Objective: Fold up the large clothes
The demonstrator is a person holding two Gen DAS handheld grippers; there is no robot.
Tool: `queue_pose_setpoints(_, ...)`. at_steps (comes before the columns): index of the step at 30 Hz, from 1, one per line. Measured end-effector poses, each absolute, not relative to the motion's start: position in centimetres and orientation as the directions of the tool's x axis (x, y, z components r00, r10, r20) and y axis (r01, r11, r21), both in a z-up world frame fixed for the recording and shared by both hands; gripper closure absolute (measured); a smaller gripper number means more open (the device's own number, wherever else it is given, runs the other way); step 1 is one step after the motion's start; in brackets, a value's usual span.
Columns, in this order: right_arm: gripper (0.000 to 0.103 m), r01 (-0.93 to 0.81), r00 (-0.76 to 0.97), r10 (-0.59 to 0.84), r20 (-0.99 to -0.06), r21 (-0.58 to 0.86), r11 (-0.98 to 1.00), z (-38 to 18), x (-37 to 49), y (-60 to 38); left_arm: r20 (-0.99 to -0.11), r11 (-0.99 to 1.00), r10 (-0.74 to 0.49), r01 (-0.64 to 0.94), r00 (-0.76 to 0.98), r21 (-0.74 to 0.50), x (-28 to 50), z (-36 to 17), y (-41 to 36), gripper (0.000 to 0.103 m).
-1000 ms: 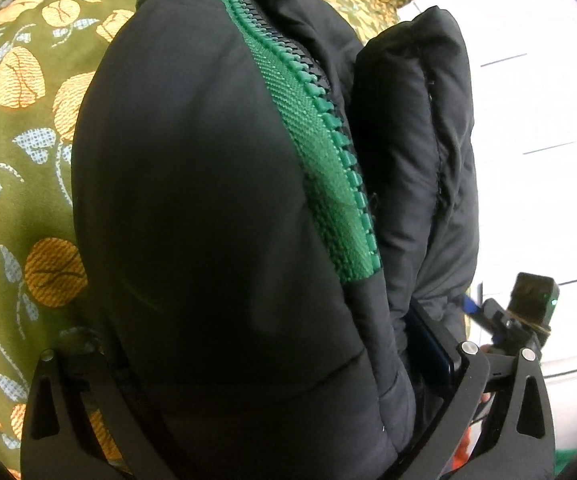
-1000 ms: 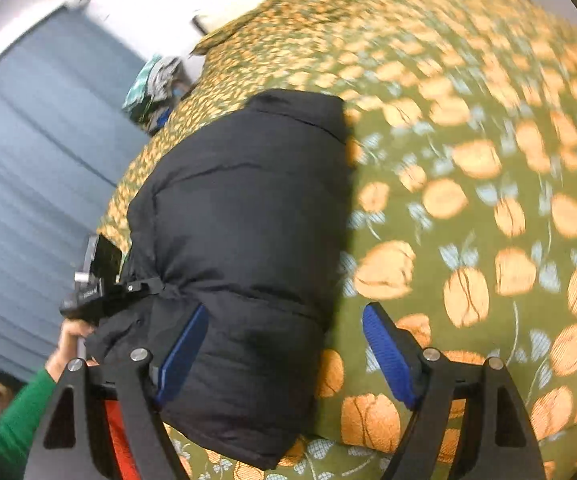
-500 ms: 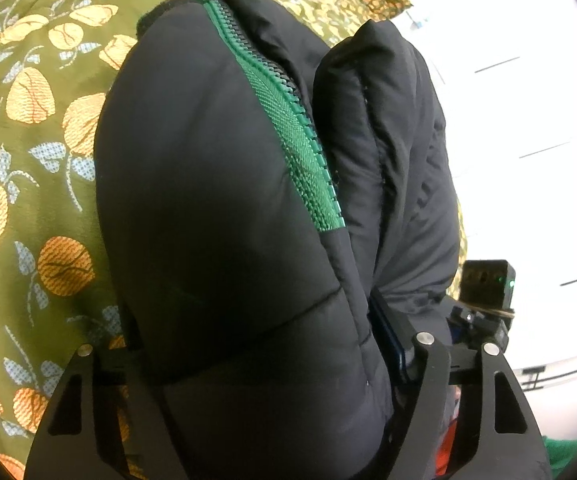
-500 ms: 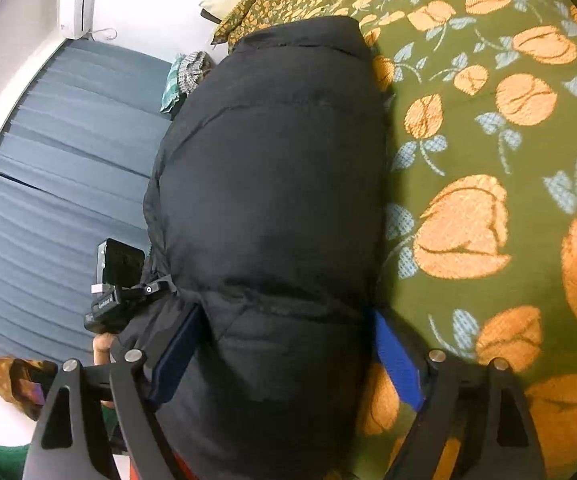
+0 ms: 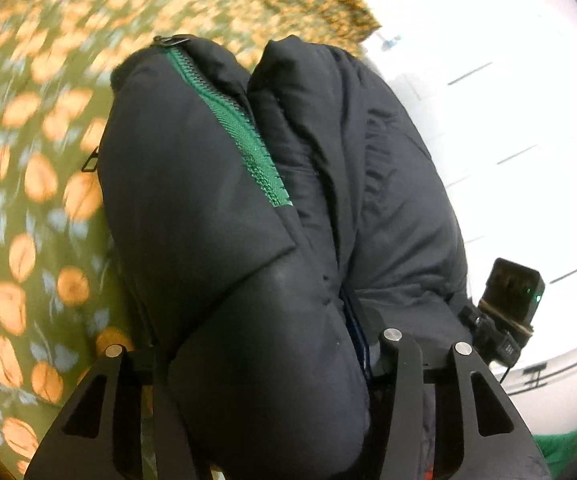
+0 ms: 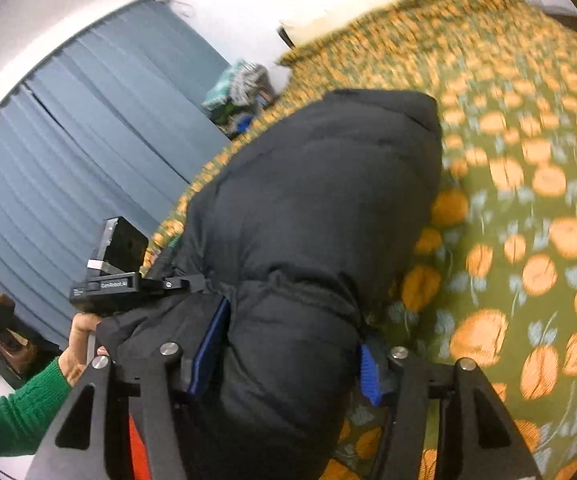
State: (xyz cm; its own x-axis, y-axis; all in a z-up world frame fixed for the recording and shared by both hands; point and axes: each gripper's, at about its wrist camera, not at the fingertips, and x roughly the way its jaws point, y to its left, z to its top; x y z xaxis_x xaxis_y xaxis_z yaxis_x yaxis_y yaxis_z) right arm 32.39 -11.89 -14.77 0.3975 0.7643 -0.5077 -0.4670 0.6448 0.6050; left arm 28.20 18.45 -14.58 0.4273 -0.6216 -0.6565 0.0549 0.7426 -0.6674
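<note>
**One folded puffer jacket clamped between two grippers above a floral bedspread**

Count of items: one black puffer jacket (image 5: 216, 216), two grippers, one bedspread (image 6: 528, 208), one curtain (image 6: 88, 140), one small heap of clothes (image 6: 240, 84). The left gripper (image 5: 256, 364) clamps the near end of the jacket bundle; its two black fingers press into the padding at 7 and 5 o'clock of the left wrist view. The right gripper (image 6: 288, 364) likewise grips the bundle, its blue pads (image 6: 208, 344) sunk into the fabric on either side. In the right wrist view the other gripper's camera block appears at 9 o'clock, held by a hand (image 6: 80, 340) in a green sleeve.

The jacket is rolled into a thick, quilted mass with two rounded lobes. A green zipper (image 5: 244, 136) runs along the seam of the left lobe, from 12 o'clock toward the centre, its pull at the far tip. The bundle extends away from both cameras over the olive bedspread printed with orange fruit. The blue pleated curtain fills 9 to 11 o'clock of the right wrist view, and the heap of clothes lies at 12 o'clock beside the bed's edge.
</note>
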Motion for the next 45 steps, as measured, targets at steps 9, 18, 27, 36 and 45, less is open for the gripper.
queue_pose_setpoints(9,0.045,-0.526,0.489,0.774,-0.402,0.572,0.629,-9.8,38.0,-15.8,-0.608,0.747,-0.627,0.153,0.487,-0.647,35.2,-8.7,15.5,0.053)
queue_pose_setpoints(18,0.045,-0.475,0.454,0.77,-0.448,0.609,0.635,-15.1,50.4,-19.1,-0.678,0.779,-0.59,0.087,0.439,-0.621,44.4,-16.3,13.2,0.047)
queue_pose_setpoints(27,0.022,-0.307,0.411,0.72,-0.559,0.659,0.686,-22.6,52.0,-23.5,-0.697,0.81,-0.557,0.108,0.453,-0.577,39.5,-18.1,12.7,0.018)
queue_pose_setpoints(36,0.021,-0.263,0.692,0.234,-0.683,0.064,0.963,-11.6,40.4,-21.9,-0.684,0.99,-0.141,0.097,0.716,-0.102,26.0,-8.2,10.0,0.001)
queue_pose_setpoints(45,0.021,-0.176,0.813,0.097,-0.574,-0.082,0.981,-3.4,29.9,-18.5,-0.489,1.0,0.022,-0.022,0.872,0.006,22.0,-4.2,4.0,0.0)
